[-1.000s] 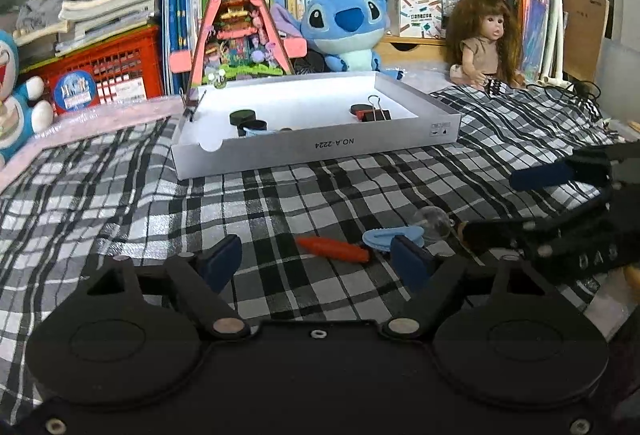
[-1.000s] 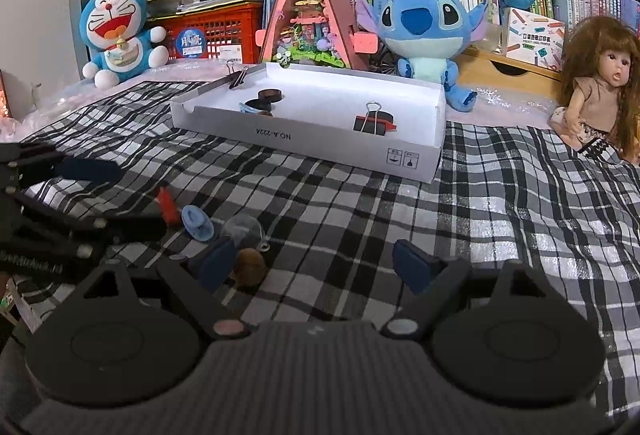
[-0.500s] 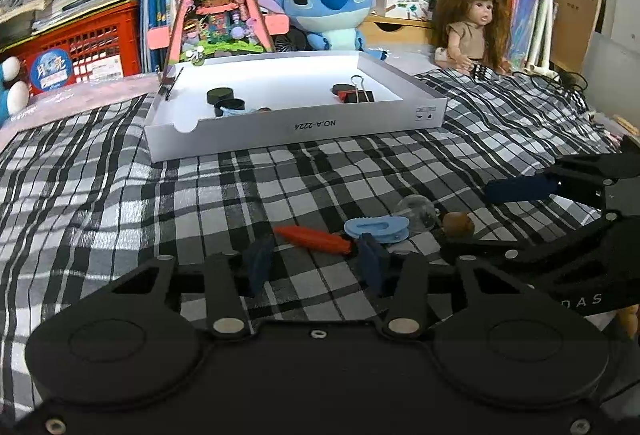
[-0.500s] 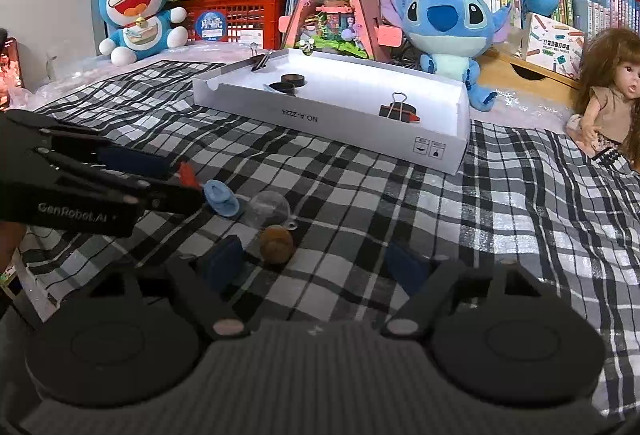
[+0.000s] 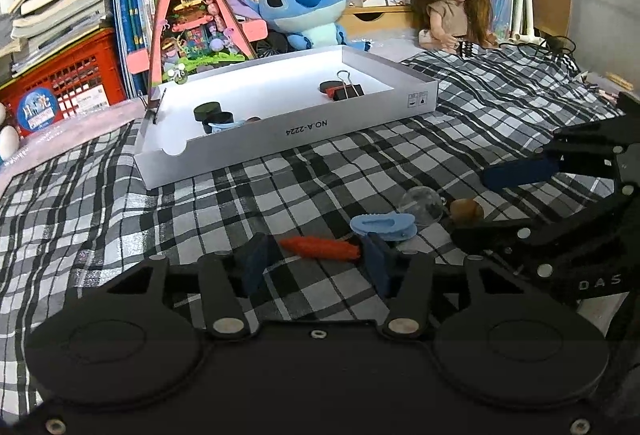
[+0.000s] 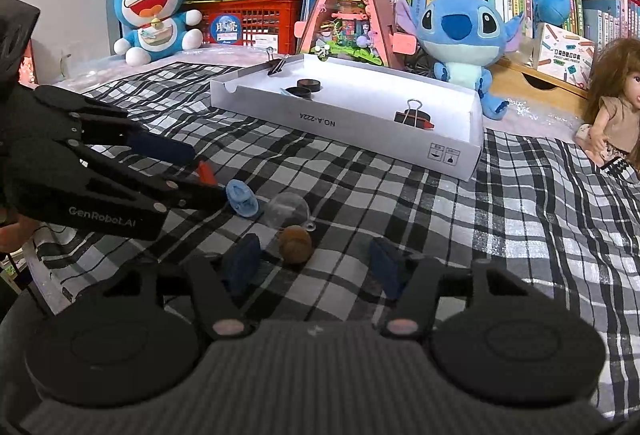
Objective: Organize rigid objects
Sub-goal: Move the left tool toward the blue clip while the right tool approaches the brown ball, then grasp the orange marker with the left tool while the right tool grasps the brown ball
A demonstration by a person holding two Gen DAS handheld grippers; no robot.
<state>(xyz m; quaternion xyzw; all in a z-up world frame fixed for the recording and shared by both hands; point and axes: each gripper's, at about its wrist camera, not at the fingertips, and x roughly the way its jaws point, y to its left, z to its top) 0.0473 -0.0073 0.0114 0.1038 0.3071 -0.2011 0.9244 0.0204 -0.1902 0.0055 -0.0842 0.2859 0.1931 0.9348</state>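
An orange-red stick lies on the plaid cloth between the pads of my left gripper, which is partly closed around it without clearly touching. A blue oval piece, a clear ball and a brown ball lie just beyond. My right gripper is open, with the brown ball between its fingers. The white box holds black discs and a binder clip.
Plush toys, a doll, a pink triangular dollhouse, books and a red crate line the back. The plaid cloth covers the surface. Each gripper shows at the side of the other's view.
My left gripper's fingers have narrowed around the orange-red stick and moved closer to it. My right gripper has come forward so the brown ball sits between its fingers.
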